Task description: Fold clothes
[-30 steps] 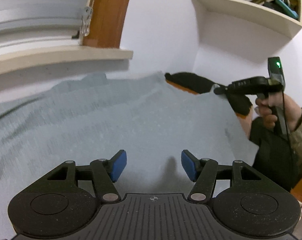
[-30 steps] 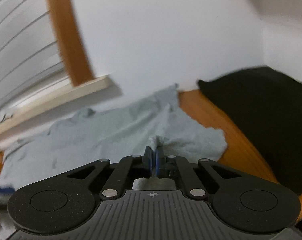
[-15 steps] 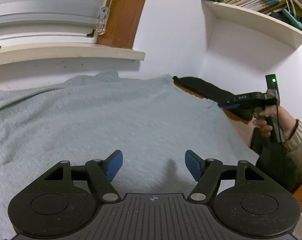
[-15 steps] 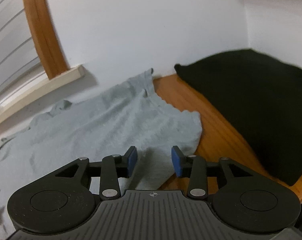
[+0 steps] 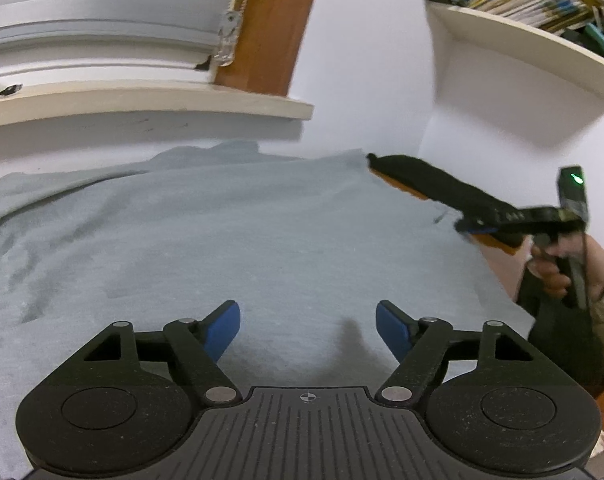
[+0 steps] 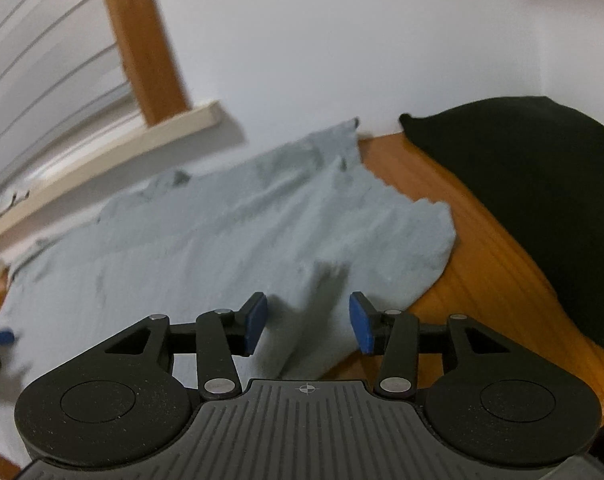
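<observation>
Between the right fingers [image 6: 308,322], whose jaws have just been opening and now stand partly apart, a raised ridge of the grey sweatshirt [image 6: 230,240] runs from low centre toward 12 o'clock, with neither blue pad pressing on it. From there the cloth spreads away toward 10 o'clock across the wooden table [image 6: 478,264], its rounded corner lying just past the fingers at 1 o'clock and a black garment [image 6: 542,200] well apart at 2 o'clock. The left fingers [image 5: 308,330] have also just been opening and now stand wide, empty, over the middle of the same sweatshirt [image 5: 222,240], which fills that view from 9 o'clock round to 2 o'clock; the right gripper, in the person's hand [image 5: 558,268], shows there at 3 o'clock near the cloth's right edge. The garment's long axis appears to run left to right between the two grippers. By my reading, the right side sits nearer a free edge, so the next fold most likely starts there.
</observation>
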A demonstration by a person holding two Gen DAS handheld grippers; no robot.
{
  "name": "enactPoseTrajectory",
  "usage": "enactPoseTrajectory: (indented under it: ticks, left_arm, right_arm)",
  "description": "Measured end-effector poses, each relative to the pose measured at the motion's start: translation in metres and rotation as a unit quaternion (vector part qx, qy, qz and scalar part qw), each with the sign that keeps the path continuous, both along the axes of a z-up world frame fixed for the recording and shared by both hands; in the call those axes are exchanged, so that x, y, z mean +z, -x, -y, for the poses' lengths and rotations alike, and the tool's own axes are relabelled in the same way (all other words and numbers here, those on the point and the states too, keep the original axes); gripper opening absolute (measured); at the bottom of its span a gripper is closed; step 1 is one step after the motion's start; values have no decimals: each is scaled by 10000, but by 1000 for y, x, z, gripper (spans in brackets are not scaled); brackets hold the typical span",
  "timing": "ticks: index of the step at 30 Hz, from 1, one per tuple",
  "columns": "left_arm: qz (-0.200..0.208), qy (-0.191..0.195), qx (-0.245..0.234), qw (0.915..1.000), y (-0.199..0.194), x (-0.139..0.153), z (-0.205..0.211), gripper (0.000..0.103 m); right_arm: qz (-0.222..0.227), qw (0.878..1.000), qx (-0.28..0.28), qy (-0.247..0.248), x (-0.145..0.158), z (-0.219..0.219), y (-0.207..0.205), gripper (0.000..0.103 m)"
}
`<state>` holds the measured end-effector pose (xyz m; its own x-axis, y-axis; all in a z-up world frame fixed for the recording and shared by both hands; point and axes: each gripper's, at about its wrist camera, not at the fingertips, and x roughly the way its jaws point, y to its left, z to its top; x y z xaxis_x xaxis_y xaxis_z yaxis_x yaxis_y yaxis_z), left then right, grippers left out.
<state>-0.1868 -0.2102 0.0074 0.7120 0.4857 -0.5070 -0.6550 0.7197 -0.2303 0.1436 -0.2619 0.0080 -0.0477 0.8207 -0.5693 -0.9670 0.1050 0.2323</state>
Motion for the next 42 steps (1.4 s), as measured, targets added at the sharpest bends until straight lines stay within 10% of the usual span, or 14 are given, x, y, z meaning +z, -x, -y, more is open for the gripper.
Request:
enactPoseTrajectory:
  ticks: [5, 14, 22, 24, 31, 34, 39, 42]
  left_arm:
    - [-461, -157, 103, 9988, -6, 16, -17, 77]
    - [-1056, -233, -1222, 9866, -115, 28, -43, 66]
    - [-1460, -275, -1740, 9735, -158, 6, -44, 31]
    - [-1376, -245, -1696, 9756, -153, 8, -44, 0]
    - [-161, -567, -933, 9939, -102, 55, -41, 1]
    - [-678, -452, -589, 9949, -101, 48, -54, 6]
    - [-1102, -311, -261, 9931, -100, 23, -60, 57]
    - [-1033, -255, -137, 9942, -89, 23, -61, 63]
  right_arm:
    - [318, 9994, 135, 24, -6, 1, 9, 52]
    - [366, 9986, 348, -148, -11, 16, 22, 55]
    - [381, 9978, 464, -272, -14, 19, 27, 60]
    - [374, 9977, 464, -311, -15, 19, 27, 61]
    - [275, 9975, 334, -551, -11, 26, 23, 61]
    - [154, 9977, 344, -558, -10, 23, 20, 63]
    - [222, 9980, 371, -471, -12, 17, 25, 65]
    - [238, 9978, 446, -432, -12, 17, 30, 65]
